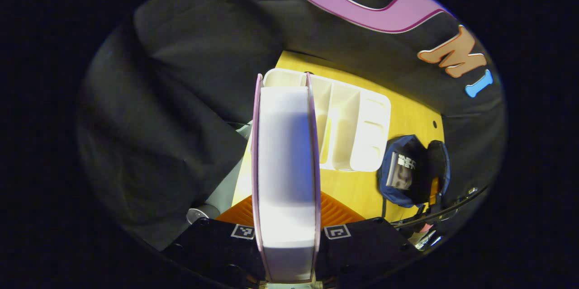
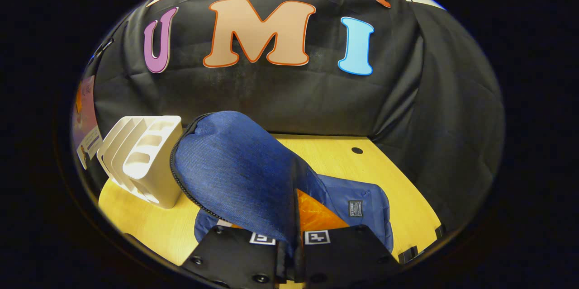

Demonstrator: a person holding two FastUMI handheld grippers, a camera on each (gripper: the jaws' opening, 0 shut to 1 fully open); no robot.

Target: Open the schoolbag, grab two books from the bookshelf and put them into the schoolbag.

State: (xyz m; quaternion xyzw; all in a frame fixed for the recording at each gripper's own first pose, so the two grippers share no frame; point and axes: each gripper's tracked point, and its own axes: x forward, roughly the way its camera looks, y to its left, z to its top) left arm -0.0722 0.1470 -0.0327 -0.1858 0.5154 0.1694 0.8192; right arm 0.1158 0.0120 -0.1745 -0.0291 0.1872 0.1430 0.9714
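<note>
Left tongs [image 1: 287, 253] are clamped on a book [image 1: 286, 167], pink covers with the white page edge facing the camera, held up in the air over the desk [image 1: 407, 121]. Right tongs [image 2: 290, 253] are pinched shut on the blue flap [image 2: 235, 171] of the schoolbag [image 2: 357, 207], lifting it so the mouth stays open. In the left gripper view the schoolbag [image 1: 409, 171] sits on the desk just beside the white bookshelf [image 1: 357, 130], and I think there's already a book [image 1: 401, 172] inside it, but it's small and a bit murky, so don't quote me.

What could go wrong: the book is gripped near one end only, so it could swing or slip on the way over. If the flap sags, the book's corner catches the zipper edge instead of sliding in.
</note>
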